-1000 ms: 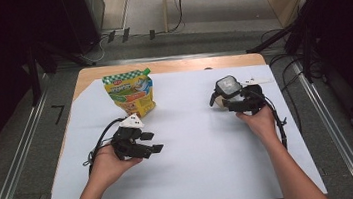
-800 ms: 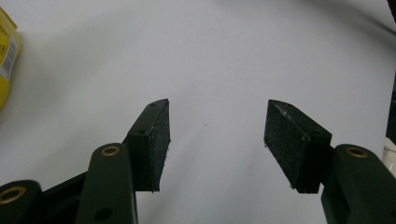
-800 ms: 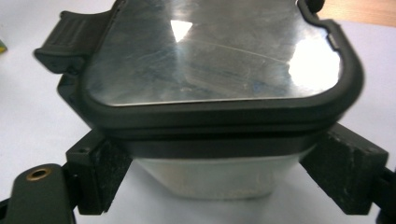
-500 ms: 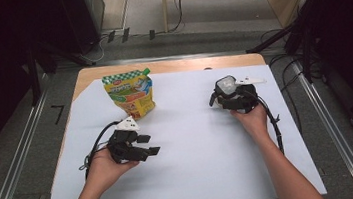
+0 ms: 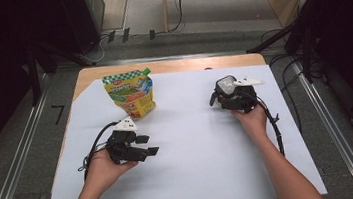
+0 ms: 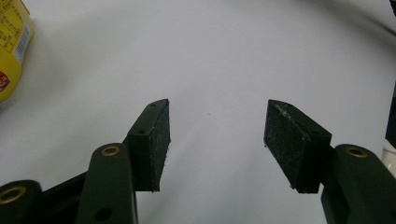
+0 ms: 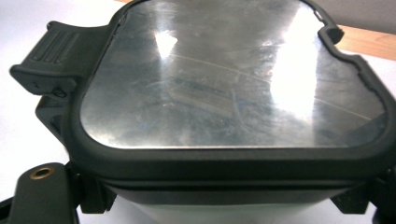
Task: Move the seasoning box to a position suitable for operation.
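— Jaws first: how do they stand?

— On the left gripper [image 6: 217, 140] they stand well apart with nothing between the pads, just white table cover. The right gripper [image 5: 234, 98] is clamped around a black lidded container [image 7: 233, 88], its shiny lid right up against that gripper's camera.

— What has changed over the last second?

— In the high view, the left gripper has drifted a little down and left, away from the yellow pouch [image 5: 131, 94]. The right gripper has hardly moved and keeps its hold. That suggests the container is the thing in hand, and the left gripper is only waiting.

— Where is the container, and how does it look?

— Right of centre on the table [image 5: 198, 177], well apart from the pouch at upper left. Rounded-square, black rim, a scuffed reflective lid and a ribbed latch at one corner.
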A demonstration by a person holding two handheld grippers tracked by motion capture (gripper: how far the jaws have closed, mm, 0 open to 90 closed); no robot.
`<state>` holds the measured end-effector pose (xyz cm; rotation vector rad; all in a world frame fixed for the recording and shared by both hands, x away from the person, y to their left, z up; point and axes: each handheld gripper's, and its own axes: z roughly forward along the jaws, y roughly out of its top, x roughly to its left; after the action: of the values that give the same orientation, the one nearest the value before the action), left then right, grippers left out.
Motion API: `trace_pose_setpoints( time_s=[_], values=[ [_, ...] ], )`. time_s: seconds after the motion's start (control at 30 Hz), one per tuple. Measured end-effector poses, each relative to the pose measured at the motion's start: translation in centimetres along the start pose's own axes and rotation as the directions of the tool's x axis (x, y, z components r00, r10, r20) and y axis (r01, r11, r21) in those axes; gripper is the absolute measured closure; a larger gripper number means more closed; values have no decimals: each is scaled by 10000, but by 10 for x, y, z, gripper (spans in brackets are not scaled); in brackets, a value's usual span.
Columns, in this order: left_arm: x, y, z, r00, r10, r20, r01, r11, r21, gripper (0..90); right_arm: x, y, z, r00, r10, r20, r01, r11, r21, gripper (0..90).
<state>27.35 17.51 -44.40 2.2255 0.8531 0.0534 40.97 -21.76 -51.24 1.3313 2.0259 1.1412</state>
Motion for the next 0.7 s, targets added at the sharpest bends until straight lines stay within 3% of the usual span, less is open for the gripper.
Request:
trace_pose_setpoints(
  time_s=[0.3,0.47,0.7],
  values=[
    [0,0,1,10000,-16,48,15,10000,42,417,1,-1,2,9999,93,41,-92,9998,-194,150],
    [-1,-1,2,10000,-44,43,43,10000,58,417,1,-3,6,9984,562,-9,-562,9982,-209,139],
    [-1,-1,2,10000,-47,43,47,9999,94,417,3,-1,5,9997,136,208,-132,9997,-200,157]
  ],
)
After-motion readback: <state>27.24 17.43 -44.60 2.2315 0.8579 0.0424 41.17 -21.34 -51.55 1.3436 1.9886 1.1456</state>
